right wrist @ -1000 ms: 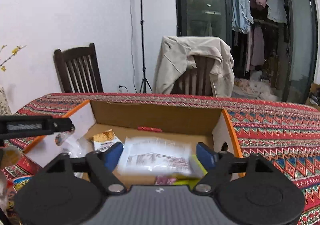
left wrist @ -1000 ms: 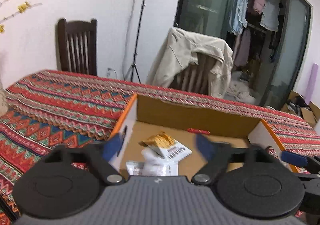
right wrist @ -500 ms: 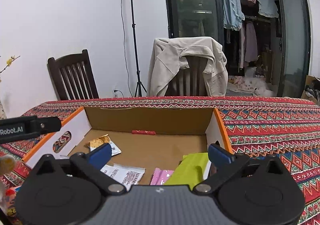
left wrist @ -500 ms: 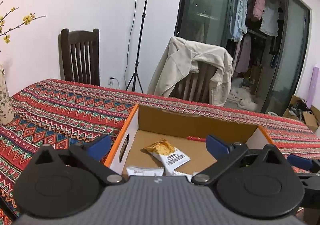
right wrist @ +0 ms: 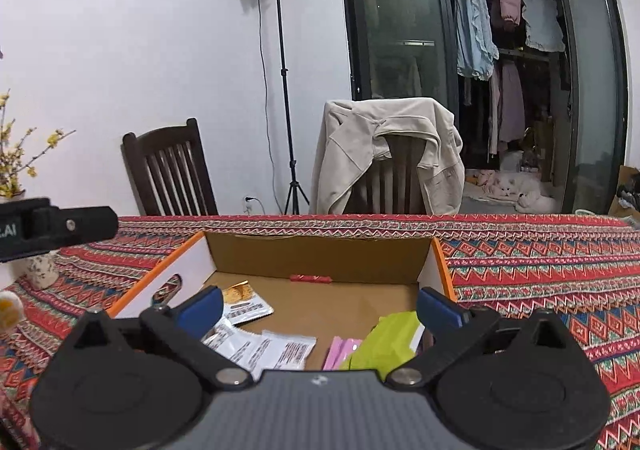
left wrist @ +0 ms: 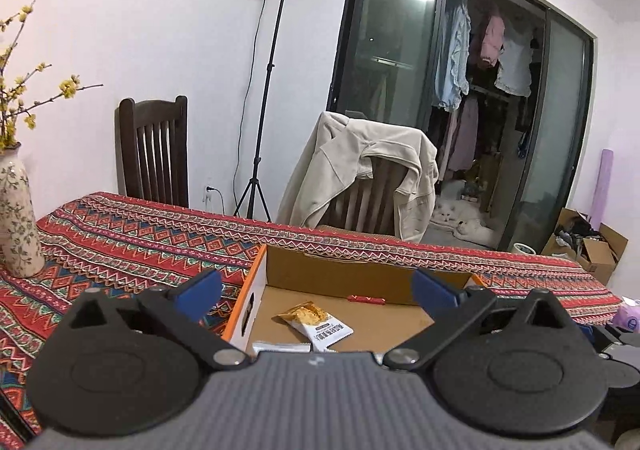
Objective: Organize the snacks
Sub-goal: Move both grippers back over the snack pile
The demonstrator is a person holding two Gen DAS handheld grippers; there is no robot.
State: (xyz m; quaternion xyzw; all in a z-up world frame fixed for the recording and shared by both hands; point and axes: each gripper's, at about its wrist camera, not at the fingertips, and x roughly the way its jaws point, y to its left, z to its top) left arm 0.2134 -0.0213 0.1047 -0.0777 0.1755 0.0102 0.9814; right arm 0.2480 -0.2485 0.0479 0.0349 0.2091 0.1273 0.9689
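Note:
An open cardboard box (right wrist: 320, 254) with orange rims sits on the patterned tablecloth. Inside lie an orange-and-white snack packet (left wrist: 314, 320), white packets (right wrist: 268, 348), a pink packet (right wrist: 340, 352), a lime green packet (right wrist: 386, 340) and a small red bar (right wrist: 310, 278). My left gripper (left wrist: 318, 292) hangs open above the box's left half, with nothing between its blue pads. My right gripper (right wrist: 320, 304) stands wide open over the box's near side, also empty. The left tool's body (right wrist: 56, 226) shows at the left edge of the right wrist view.
A flowered vase (left wrist: 16, 218) with yellow-blossom twigs stands on the table at the left. Two wooden chairs (left wrist: 154, 152) stand behind the table, one draped with a beige jacket (left wrist: 360, 170). A light stand (left wrist: 264, 90) rises by the wall.
Both grippers rose and drew back from the box. The right gripper's jaws spread wider and the white packet that was between them now lies in the box. The left gripper also opened wider.

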